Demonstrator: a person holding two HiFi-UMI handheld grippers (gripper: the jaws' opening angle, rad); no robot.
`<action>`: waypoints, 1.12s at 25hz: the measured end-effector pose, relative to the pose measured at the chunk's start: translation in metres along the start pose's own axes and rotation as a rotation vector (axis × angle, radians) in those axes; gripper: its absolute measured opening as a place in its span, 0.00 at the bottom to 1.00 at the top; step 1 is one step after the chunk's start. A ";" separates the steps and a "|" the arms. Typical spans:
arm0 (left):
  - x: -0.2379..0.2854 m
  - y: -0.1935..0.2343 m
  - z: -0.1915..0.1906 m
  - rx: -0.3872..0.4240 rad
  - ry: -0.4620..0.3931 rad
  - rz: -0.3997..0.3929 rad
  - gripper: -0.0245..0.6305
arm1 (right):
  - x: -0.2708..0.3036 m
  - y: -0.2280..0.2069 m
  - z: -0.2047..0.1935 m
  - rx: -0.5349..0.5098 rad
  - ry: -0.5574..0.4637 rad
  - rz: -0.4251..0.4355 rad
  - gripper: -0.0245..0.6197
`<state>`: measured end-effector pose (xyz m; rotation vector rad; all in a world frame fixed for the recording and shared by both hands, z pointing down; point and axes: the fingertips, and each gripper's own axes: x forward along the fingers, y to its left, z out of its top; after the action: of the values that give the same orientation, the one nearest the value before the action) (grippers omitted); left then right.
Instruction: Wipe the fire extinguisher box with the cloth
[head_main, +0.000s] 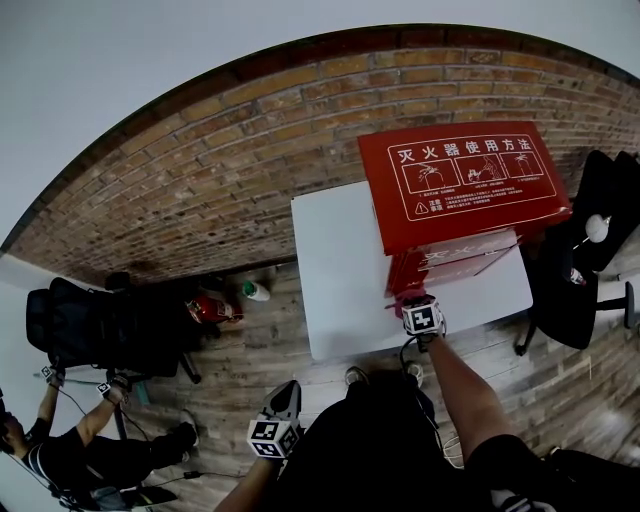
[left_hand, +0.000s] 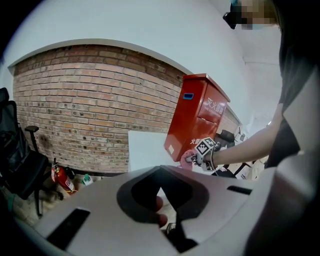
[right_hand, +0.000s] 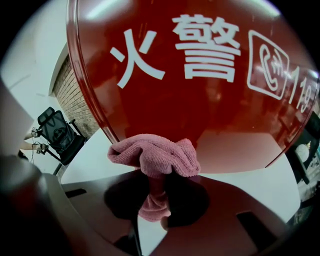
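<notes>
The red fire extinguisher box (head_main: 460, 185) stands on the white table (head_main: 330, 270), with white instruction print on its lid. My right gripper (head_main: 413, 301) is at the box's lower front face, shut on a pink cloth (head_main: 408, 296). In the right gripper view the bunched cloth (right_hand: 155, 155) is pressed against the glossy red front (right_hand: 200, 100), with its tail pinched between the jaws (right_hand: 156, 192). My left gripper (head_main: 285, 392) hangs low off the table's near edge, shut on nothing (left_hand: 167, 212). The left gripper view looks at the box (left_hand: 195, 120) from the side.
A brick wall (head_main: 230, 170) runs behind the table. On the floor to the left are a black office chair (head_main: 100, 325), a red extinguisher (head_main: 210, 308) and a small bottle (head_main: 256, 291). Another person (head_main: 60, 450) crouches at lower left. A black chair (head_main: 580, 280) stands on the right.
</notes>
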<state>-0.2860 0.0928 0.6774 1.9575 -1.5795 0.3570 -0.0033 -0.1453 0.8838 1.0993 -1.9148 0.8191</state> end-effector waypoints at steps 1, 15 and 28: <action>0.001 -0.001 0.000 -0.002 0.001 -0.005 0.06 | -0.001 -0.001 0.010 -0.017 -0.043 -0.003 0.19; 0.017 -0.011 0.009 0.009 -0.009 -0.068 0.06 | -0.041 0.002 0.041 -0.010 -0.121 -0.028 0.19; 0.040 -0.026 0.024 0.036 -0.020 -0.133 0.06 | -0.083 0.016 0.071 -0.008 -0.206 -0.011 0.19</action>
<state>-0.2549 0.0500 0.6731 2.0864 -1.4548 0.3144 -0.0113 -0.1628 0.7753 1.2286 -2.0773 0.7144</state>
